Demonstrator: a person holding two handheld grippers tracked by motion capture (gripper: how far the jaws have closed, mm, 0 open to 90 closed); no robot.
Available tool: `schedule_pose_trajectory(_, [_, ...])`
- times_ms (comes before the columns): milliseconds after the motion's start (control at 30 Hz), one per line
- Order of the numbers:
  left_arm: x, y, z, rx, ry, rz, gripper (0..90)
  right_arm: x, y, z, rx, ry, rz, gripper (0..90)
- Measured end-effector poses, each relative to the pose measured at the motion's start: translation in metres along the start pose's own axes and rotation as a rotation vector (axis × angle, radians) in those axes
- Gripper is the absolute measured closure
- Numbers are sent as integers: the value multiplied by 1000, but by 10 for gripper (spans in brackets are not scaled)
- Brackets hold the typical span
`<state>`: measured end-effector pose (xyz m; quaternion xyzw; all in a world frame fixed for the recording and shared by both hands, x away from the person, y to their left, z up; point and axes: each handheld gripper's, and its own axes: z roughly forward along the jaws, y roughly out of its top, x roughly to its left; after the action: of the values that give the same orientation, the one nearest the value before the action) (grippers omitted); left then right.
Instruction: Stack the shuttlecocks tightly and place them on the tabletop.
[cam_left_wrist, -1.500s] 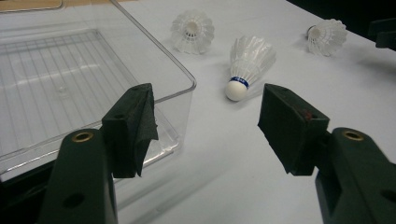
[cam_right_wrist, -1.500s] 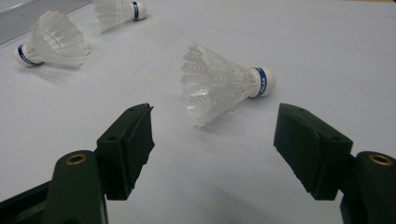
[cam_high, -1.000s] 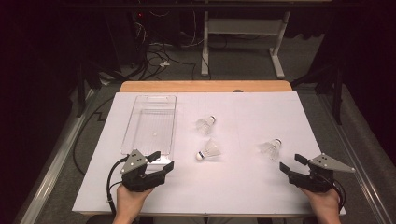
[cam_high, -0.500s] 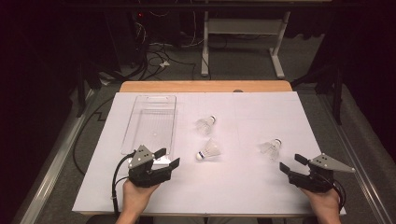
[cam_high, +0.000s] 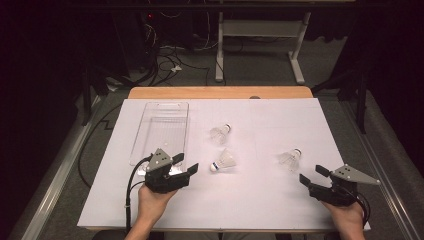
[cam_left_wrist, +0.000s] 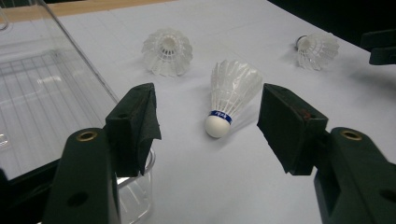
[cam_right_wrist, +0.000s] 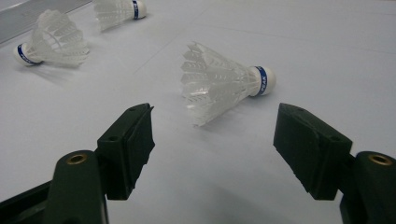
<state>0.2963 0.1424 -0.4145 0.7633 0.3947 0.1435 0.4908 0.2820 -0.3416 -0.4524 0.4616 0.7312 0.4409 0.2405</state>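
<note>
Shuttlecocks lie on the white table cover (cam_high: 260, 200): three of them, all on their sides. In the high view the middle shuttlecock (cam_high: 223, 161) sits near the centre of the frame, a second shuttlecock (cam_high: 220, 133) lies just above it, and a third shuttlecock (cam_high: 290, 158) lies to the right of centre, well apart from the other two.

The left gripper (cam_high: 186, 165) is at the lower left of the high view, held in the person's left hand (cam_high: 152, 201), with its jaws spread wide and pointing toward the middle shuttlecock, which it does not touch. In the left gripper view that shuttlecock (cam_left_wrist: 231, 95) lies between and beyond the two open jaws, its white cork tip with a blue band facing the camera. A clear plastic tray (cam_high: 162, 131) lies at the upper left of the cover, and its near corner is just beside the left jaw in the left gripper view.

The right gripper (cam_high: 310, 175) is at the lower right of the high view, held in the right hand (cam_high: 345, 217); its jaws are also spread and hold nothing. In the right gripper view the third shuttlecock (cam_right_wrist: 222, 81) lies just ahead of the open jaws, feathers toward the left, cork toward the right.
</note>
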Motion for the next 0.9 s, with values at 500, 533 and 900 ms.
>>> schedule_pose_trajectory(500, [7,23,27,61,4,-14,400,-1,0,1,1,0,2,289])
schedule_pose_trajectory(533, [8,24,29,68,4,-16,400,-1,0,1,1,0,2,289])
schedule_pose_trajectory(900, [7,45,48,123,28,5,393,-1,0,1,2,4,1,291])
